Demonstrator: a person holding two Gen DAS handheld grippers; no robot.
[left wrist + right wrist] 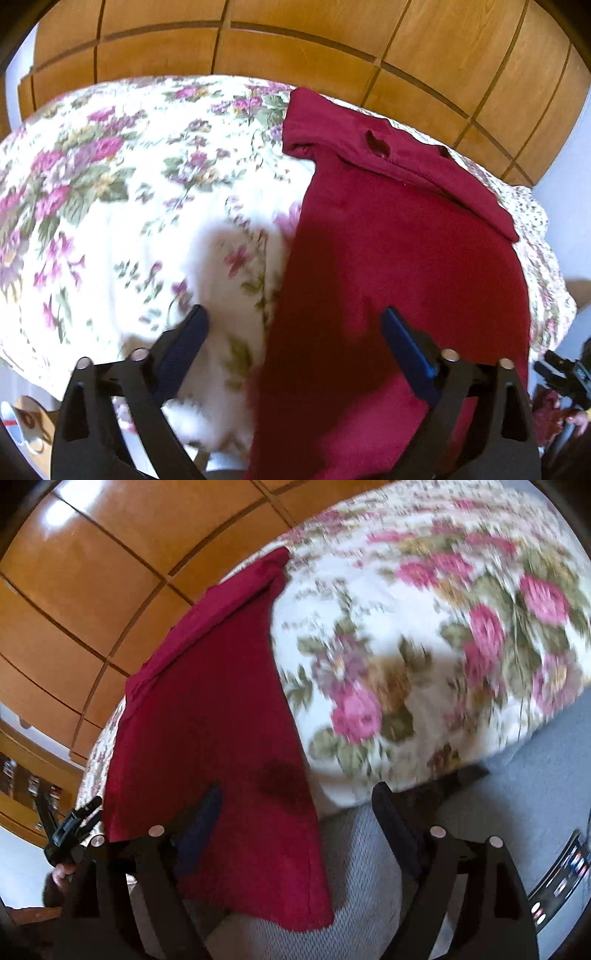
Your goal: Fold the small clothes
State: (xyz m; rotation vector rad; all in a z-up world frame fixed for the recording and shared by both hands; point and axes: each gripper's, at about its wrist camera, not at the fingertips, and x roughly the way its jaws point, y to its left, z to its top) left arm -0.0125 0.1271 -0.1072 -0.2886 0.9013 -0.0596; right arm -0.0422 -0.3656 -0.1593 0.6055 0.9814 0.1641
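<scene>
Your left gripper [293, 354] and right gripper [297, 819] both gape, holding nothing — the red shirt [388, 258] lies flat on the floral bed [110, 184], hem overhanging the near edge, folding barely begun.

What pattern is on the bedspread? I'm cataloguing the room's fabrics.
White with pink and purple flowers and green leaves on the bedspread, sharpest in the left wrist view.
</scene>
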